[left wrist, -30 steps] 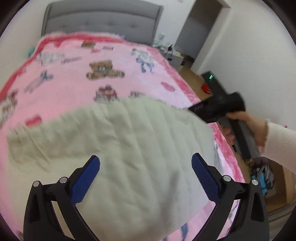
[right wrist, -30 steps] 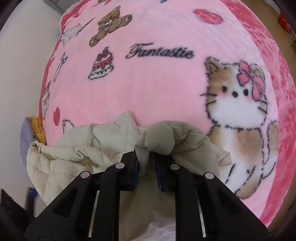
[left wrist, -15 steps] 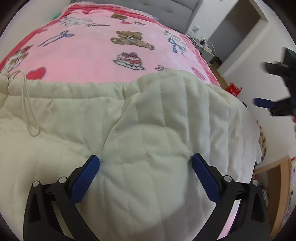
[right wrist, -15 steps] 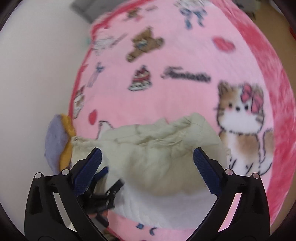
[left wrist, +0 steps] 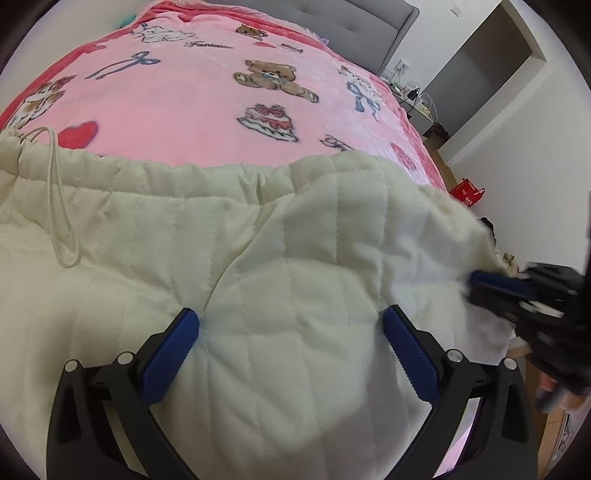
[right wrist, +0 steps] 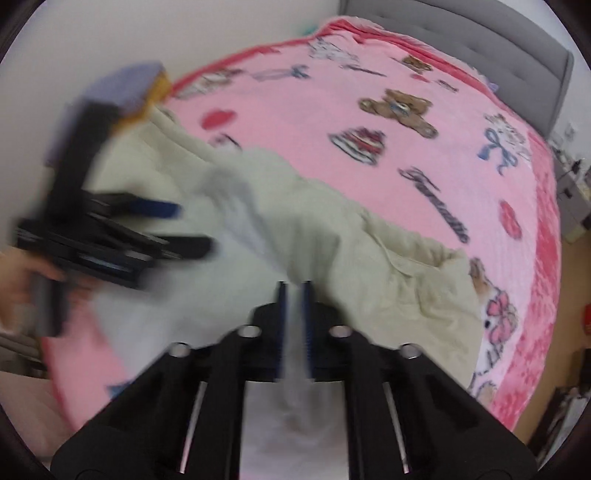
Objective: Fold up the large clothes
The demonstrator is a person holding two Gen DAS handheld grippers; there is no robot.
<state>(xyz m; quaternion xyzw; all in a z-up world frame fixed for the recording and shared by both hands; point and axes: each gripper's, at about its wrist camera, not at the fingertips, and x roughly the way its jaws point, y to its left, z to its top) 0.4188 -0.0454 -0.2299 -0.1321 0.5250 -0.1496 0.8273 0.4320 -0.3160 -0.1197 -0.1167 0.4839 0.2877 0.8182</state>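
A cream quilted garment (left wrist: pixel 295 258) with a drawstring (left wrist: pixel 62 221) lies folded on the pink cartoon blanket (left wrist: pixel 184 92). My left gripper (left wrist: pixel 291 332) is open, its blue pads resting on the garment's top layer. My right gripper (right wrist: pixel 294 295) is shut on a white edge of the garment (right wrist: pixel 332 229). It also shows in the left wrist view (left wrist: pixel 517 291), blurred, at the garment's right edge. The left gripper appears blurred in the right wrist view (right wrist: pixel 159 225).
The grey headboard (left wrist: pixel 332 26) is at the far end of the bed. A doorway (left wrist: pixel 480 74) and a red item (left wrist: pixel 467 192) on the floor are to the right. A purple and yellow item (right wrist: pixel 140 85) lies at the bed's left edge.
My right gripper opened and let go, then moved to the garment's near right edge and shut on it. My left gripper lowered onto the garment, still open.
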